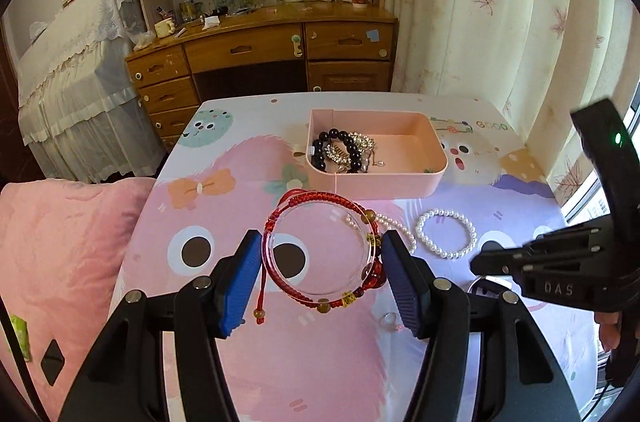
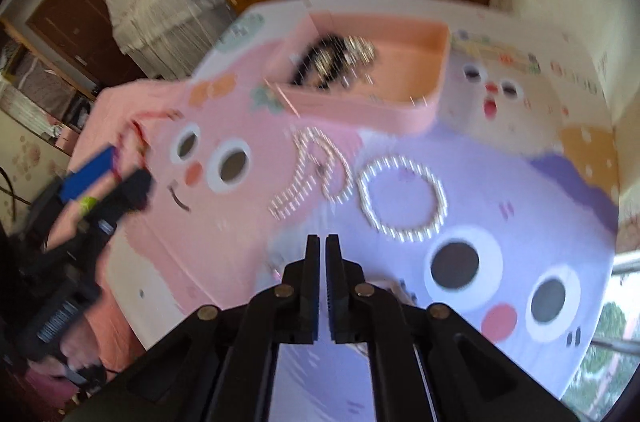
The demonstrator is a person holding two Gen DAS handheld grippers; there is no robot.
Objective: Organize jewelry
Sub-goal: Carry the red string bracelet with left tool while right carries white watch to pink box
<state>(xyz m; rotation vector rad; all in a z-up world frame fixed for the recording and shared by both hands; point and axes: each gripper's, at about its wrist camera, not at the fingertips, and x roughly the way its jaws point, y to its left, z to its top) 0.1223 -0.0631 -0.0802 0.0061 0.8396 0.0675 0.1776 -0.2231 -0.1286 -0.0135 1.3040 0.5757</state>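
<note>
1. The left gripper (image 1: 320, 272) holds a clear bangle (image 1: 320, 250) together with a red cord bracelet (image 1: 308, 222) wound around it. Its blue pads press on both sides of the ring, and the bundle seems to be lifted above the cloth, just in front of the pink tray (image 1: 400, 178).
2. Inside the pink tray, at its left end, a black bead bracelet (image 1: 344, 146) and some silver pieces (image 1: 360, 142) already lie, so part of the sorting looks done.
3. In front of the tray, a pearl bracelet (image 1: 446, 234) and a pearl strand (image 2: 316, 170) remain on the cartoon tablecloth (image 1: 200, 214). A small ring (image 1: 387, 320) lies nearer to the camera.
4. The right gripper (image 2: 323, 246) has its jaws together; nothing visible is between them, though this view is blurred.
5. I see nothing between the held bundle and the tray. The loose red cord tail may snag on the rim.
</note>
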